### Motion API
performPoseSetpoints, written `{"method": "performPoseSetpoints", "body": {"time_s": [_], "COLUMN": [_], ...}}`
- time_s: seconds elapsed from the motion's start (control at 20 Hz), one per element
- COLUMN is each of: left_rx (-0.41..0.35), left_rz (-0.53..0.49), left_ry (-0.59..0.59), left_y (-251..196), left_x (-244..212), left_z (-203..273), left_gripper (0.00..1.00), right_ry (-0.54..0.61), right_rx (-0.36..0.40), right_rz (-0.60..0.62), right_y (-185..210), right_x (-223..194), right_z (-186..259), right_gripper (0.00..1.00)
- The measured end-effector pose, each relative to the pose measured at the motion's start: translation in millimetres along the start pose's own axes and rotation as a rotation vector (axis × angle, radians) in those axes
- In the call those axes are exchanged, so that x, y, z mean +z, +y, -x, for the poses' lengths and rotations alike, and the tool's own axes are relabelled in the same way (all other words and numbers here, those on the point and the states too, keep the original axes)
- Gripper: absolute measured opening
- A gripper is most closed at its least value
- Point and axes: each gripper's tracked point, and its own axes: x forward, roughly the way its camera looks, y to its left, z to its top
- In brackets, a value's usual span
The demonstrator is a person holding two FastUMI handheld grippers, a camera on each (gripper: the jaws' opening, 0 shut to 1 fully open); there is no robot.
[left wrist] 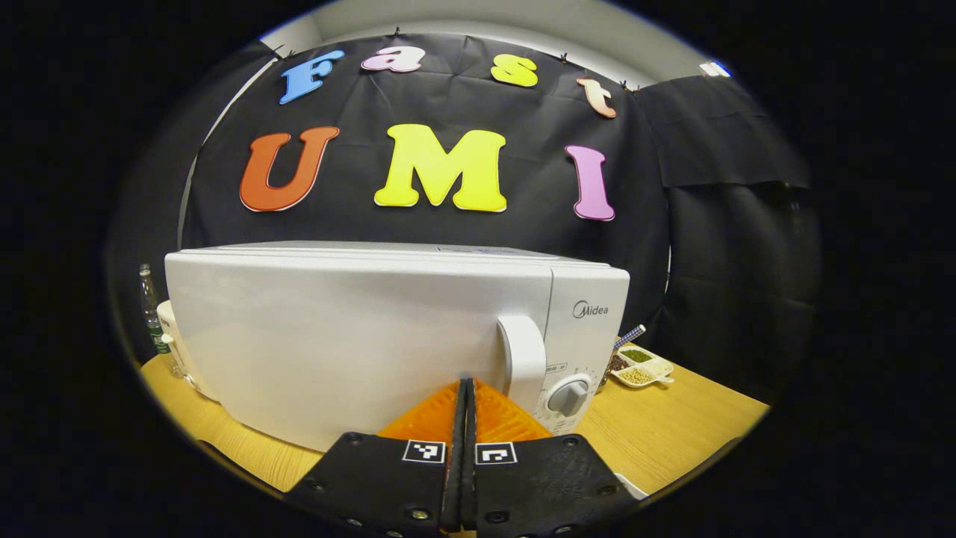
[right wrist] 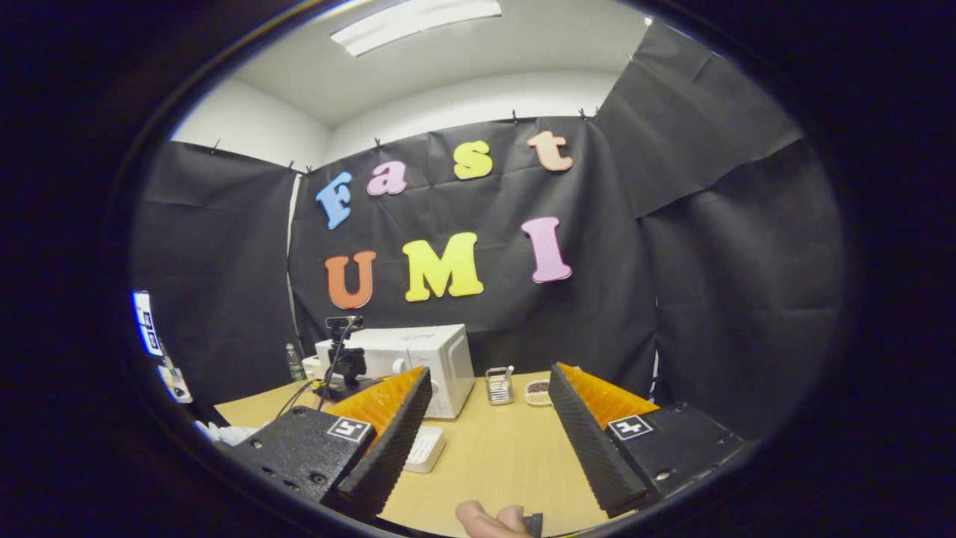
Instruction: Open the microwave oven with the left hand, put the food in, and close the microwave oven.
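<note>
The white microwave (left wrist: 358, 336) stands close in front in the left gripper view, its door closed. Its upright white handle (left wrist: 523, 359) is just right of my left gripper (left wrist: 464, 396), which is shut with nothing between its fingers. A round dial (left wrist: 569, 397) sits below the handle. In the right gripper view the microwave (right wrist: 426, 359) is far off across the table, with the left gripper (right wrist: 345, 366) and its cable in front of it. My right gripper (right wrist: 489, 418) hangs open and holds nothing. A flat white object (right wrist: 424, 448) lies on the table by its left finger; I cannot tell what it is.
The wooden table (right wrist: 493, 456) carries a divided white dish of beans (left wrist: 641, 366) right of the microwave and a clear bottle (left wrist: 151, 310) at its left. A small clear container (right wrist: 498, 385) and a dish (right wrist: 536, 390) stand near the microwave. Fingertips (right wrist: 489, 518) show at the bottom edge.
</note>
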Motion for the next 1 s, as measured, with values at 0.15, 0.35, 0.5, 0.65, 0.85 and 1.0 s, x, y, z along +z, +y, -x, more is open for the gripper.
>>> {"method": "performPoseSetpoints", "body": {"time_s": [0.15, 0.35, 0.5, 0.65, 0.85, 1.0], "left_rx": [0.000, -0.011, -0.003, -0.019, -0.044, 0.014], "left_rz": [0.035, 0.047, 0.022, 0.003, -0.030, -0.049], "left_ry": [-0.002, 0.007, 0.017, 0.051, 0.039, -0.013], "left_y": [2.7, 3.0, 2.1, -1.2, -2.1, 2.9], "left_x": [0.5, 1.0, -0.8, -8.7, -4.2, 17.5], "left_z": [1.0, 2.5, 2.4, 7.6, 34.8, 67.4], "left_gripper": [0.01, 0.01, 0.01, 0.01, 0.01, 0.96], "right_ry": [-0.017, -0.019, -0.025, -0.021, -0.002, 0.012], "right_rx": [-0.023, -0.042, -0.042, -0.044, -0.082, -0.089], "right_rz": [0.006, 0.012, 0.014, 0.015, 0.040, 0.034], "right_y": [-5.3, -3.4, 1.3, 7.6, 7.4, 14.5], "right_x": [6.2, 9.3, 11.6, 11.7, 5.3, -1.1], "right_z": [6.3, 16.2, 19.5, 20.3, 14.9, 10.6], "right_gripper": [1.00, 1.00, 1.00, 1.00, 0.89, 1.00]}}
